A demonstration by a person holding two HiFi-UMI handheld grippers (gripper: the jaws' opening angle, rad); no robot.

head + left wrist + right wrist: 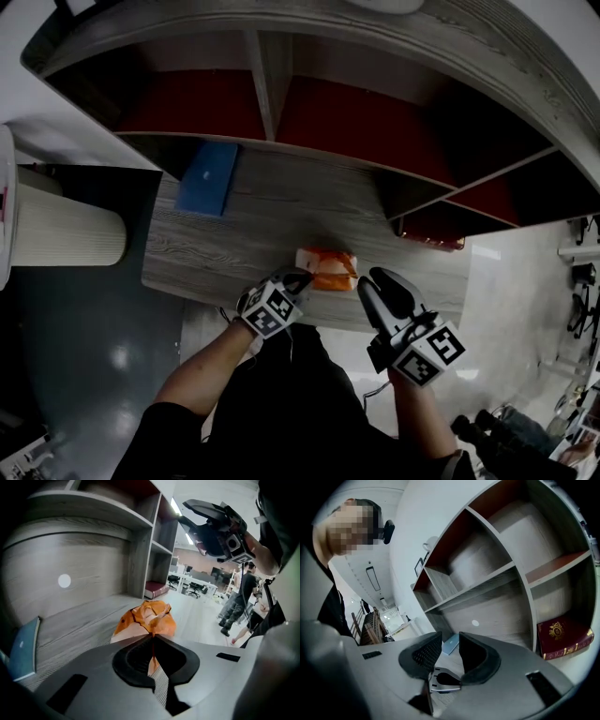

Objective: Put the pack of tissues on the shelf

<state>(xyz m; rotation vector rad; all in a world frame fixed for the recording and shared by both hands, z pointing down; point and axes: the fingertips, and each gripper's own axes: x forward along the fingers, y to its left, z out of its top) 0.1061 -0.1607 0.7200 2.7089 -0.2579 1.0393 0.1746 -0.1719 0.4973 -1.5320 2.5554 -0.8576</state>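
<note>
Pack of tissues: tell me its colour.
The pack of tissues is orange, with a paler whitish patch on one side; the left gripper view shows it best.

pack of tissues (149, 617) half hidden behind left tongs (152, 638), blue book (23, 648) cut by edge

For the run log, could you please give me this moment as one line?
left tongs: shut on pack of tissues | pack: on wooden counter, front edge | right tongs: open, empty

Dim, fisheye-bent views, black vignetted corners (glare from ceiling lights (176, 506)), blurred foreground
</note>
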